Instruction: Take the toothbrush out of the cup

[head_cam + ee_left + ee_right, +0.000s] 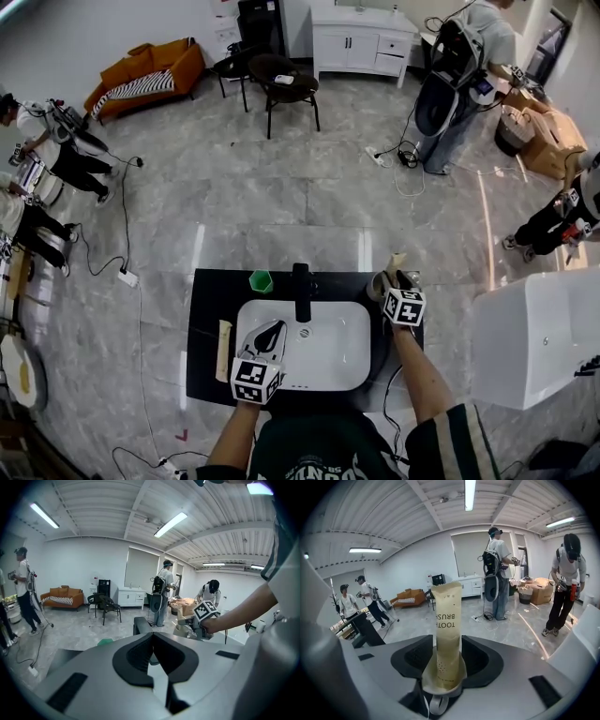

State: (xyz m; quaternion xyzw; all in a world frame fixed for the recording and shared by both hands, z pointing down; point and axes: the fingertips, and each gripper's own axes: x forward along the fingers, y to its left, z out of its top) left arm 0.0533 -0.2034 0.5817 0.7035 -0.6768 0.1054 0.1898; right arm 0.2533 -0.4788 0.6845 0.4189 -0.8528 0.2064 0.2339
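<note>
- Left gripper (pixel 272 330): jaws closed, their tips meeting, with nothing between them. It is held over the near left part of the white basin (pixel 330 361) and points toward the black faucet (pixel 301 291). In the left gripper view (pixel 152 637) the faucet top shows just past the closed tips.
- Counter (pixel 208 314): black, surrounding the basin. A pale flat strip (pixel 224 349) lies on its left side, left of the left gripper. A green container (pixel 261 280) stands at the back edge, left of the faucet.
- Faucet: upright at the back centre of the basin, spout over the bowl.
- Cup (pixel 378 287): stands on the back right corner of the counter, right of the basin.
- Toothbrush (pixel 397 262): in a pale paper sleeve, upright inside the cup, its top rising above the rim.
- Right gripper (pixel 394 281): at the cup, marker cube on the near side. In the right gripper view (pixel 448 641) the jaws stand wide apart. The cup (pixel 460 679) sits low between them and the toothbrush (pixel 448 616) stands upright in the gap. A narrow space shows between each dark pad and the sleeve, so nothing is clamped.
</note>
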